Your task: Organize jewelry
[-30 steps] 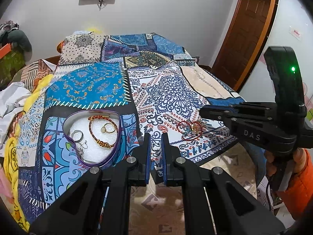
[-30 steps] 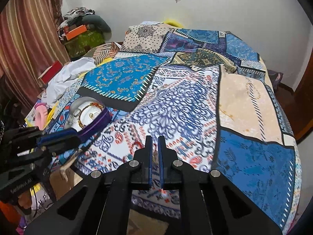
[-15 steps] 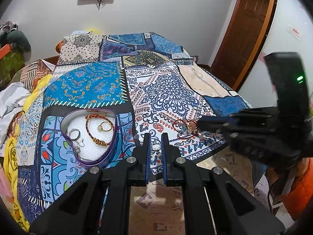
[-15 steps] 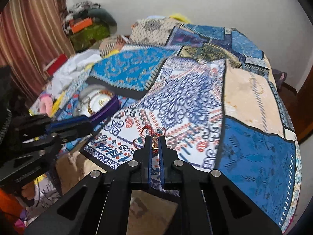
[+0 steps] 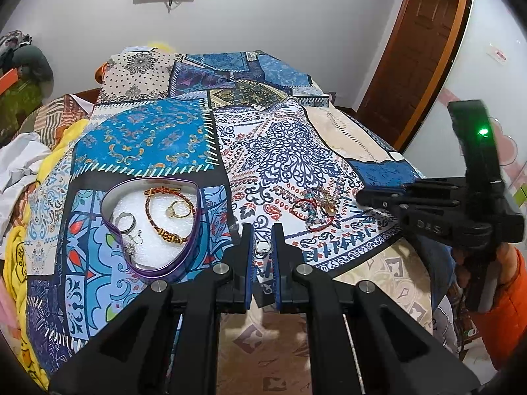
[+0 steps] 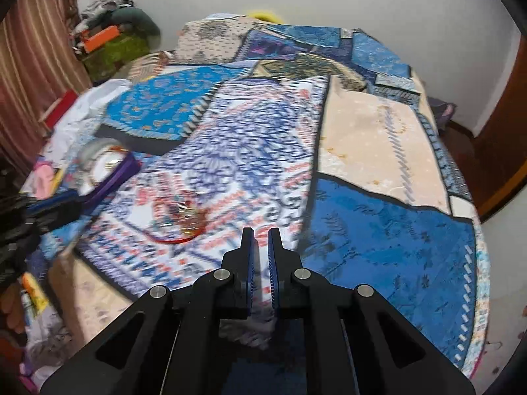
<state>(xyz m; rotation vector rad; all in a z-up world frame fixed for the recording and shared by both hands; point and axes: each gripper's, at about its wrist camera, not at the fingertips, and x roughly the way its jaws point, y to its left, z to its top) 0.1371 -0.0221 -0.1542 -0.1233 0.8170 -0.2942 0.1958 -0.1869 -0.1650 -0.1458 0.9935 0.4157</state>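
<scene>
- Left tongs [image 5: 262, 234]: nearly closed, a narrow gap between the blue pads; a small silver ring [image 5: 262, 247] shows in that gap, lying on the bedspread [image 5: 273, 151]. Whether the pads touch it, I cannot tell.
- Right tongs [image 6: 260, 240]: close together, narrow gap, nothing between them; they hang above the bedspread's near edge. This view is blurred.
- Heart-shaped purple tin [image 5: 194, 230]: sits on the bed, left of the left tongs. Inside on white foam: a braided bracelet [image 5: 164, 227], a gold ring [image 5: 179, 210], a silver ring [image 5: 126, 223].
- Loose pile of bracelets [image 5: 313, 209]: on the bedspread, between the tin and the right tongs.
</scene>
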